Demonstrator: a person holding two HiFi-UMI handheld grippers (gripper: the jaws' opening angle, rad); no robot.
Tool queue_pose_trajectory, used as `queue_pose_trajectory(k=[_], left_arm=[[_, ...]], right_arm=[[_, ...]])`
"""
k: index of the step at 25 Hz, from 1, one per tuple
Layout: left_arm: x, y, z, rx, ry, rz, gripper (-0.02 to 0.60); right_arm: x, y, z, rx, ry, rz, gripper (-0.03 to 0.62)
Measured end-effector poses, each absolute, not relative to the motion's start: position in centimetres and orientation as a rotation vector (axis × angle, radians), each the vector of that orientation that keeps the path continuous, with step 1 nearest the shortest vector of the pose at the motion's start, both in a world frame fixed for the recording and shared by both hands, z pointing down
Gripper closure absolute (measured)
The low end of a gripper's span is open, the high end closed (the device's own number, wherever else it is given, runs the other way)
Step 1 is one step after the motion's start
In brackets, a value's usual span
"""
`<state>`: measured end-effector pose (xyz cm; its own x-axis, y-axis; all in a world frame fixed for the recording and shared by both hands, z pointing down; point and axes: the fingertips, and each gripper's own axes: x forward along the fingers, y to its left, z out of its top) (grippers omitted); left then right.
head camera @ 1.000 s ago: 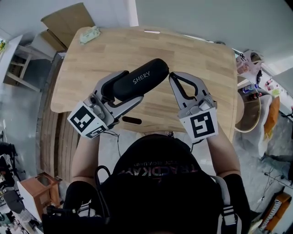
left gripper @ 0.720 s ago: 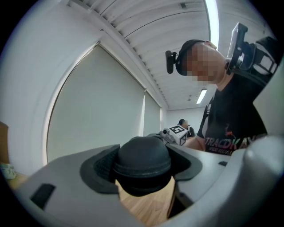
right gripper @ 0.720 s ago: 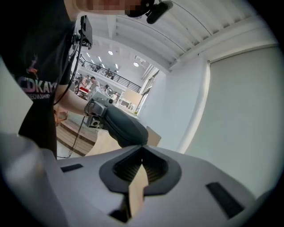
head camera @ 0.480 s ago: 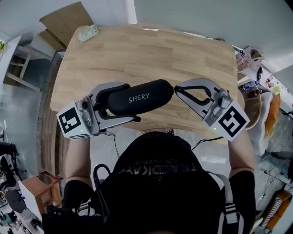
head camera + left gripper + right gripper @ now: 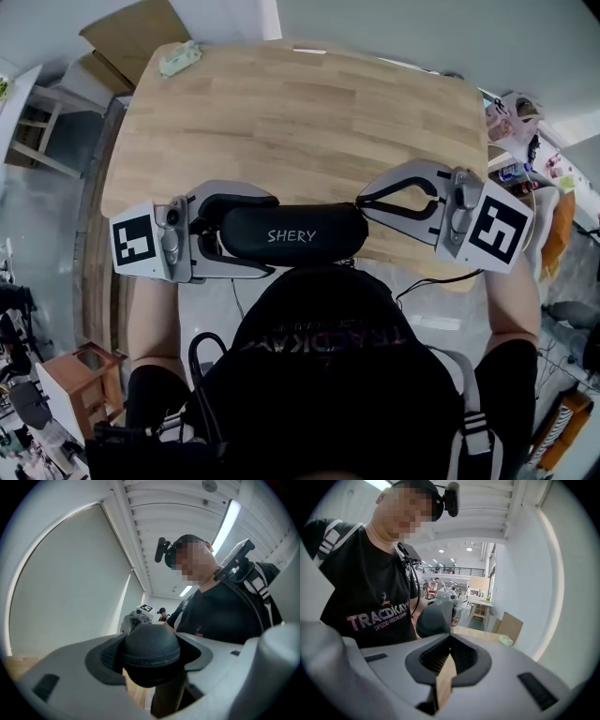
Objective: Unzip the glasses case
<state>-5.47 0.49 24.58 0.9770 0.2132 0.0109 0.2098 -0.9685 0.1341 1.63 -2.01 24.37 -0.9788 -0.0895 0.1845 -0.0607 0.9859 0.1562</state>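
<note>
Glasses case (image 5: 292, 234), black, oblong and round-ended, hung level over the tabletop's (image 5: 300, 122) near edge. Left tool (image 5: 275, 236) clamped its left end. Right tool (image 5: 364, 204) sat closed at its right end, and anything pinched there was too small to tell. Only the head view showed the white "SHERY" lettering. Only the left gripper view showed a stitched seam round the domed end. Crumpled green cloth (image 5: 178, 58) lay at the tabletop's far-left corner.

glasses case (image 5: 292, 234) zip too small to tell, prob. at right hand-held gripper (image 5: 362, 202)
</note>
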Motion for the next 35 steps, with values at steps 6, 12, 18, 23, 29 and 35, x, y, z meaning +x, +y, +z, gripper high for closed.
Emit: queue_pose_trajectory(k=[6,12,18,23,29,35], left_arm=[[-5.4,0.4,24.9,2.972,0.297,0.012,0.259],[-6.1,-1.9,25.3,2.961,0.094,-0.08,0.259],[-6.3,-3.6,26.6,2.961,-0.062,-0.044,0.259],[-5.7,-3.4,28.1,2.958,-0.071,0.018,0.259],[-6.1,-3.6,29.2,2.938,-0.154,0.022,0.259],[-8.0,-3.3,31.1,2.911,-0.245,0.08,0.258]], right_arm=[[1.2,-2.1,24.9,0.067,-2.925,-0.215,0.572],[3.4,-2.5,24.5,-0.051,-2.976,0.01,0.319],[-0.4,-2.3,26.2,-0.091,-2.839,-0.18,0.242],[-2.9,-2.4,30.5,-0.162,-2.563,-0.187,0.233],[-5.6,-2.3,32.9,-0.301,-2.548,-0.262,0.235],[-7.0,-2.2,34.0,-0.457,-2.538,-0.204,0.247]])
